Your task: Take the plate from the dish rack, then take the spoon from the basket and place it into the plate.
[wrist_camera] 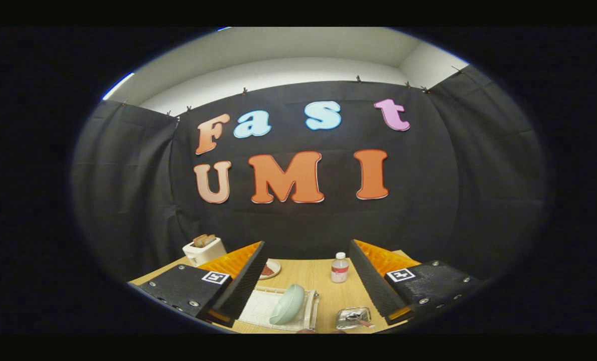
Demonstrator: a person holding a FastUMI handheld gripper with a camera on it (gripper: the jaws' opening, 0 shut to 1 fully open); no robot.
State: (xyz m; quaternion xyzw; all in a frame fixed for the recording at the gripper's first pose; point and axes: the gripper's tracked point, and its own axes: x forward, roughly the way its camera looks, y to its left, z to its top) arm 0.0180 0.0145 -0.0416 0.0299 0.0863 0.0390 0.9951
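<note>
A pale green plate stands on edge, leaning, in a white dish rack on the wooden table, between my two fingers and nearer the left one. To its right, by the right finger, sits a small shiny metal basket with a reddish handle sticking out; the spoon itself is too small to make out. My gripper hovers well above the table, open wide, with nothing between its black ridged fingers.
A white toaster with toast in its slots stands at the far left of the table. A small dish with something red lies behind the left finger. A small clear bottle with a white cap stands mid-table.
</note>
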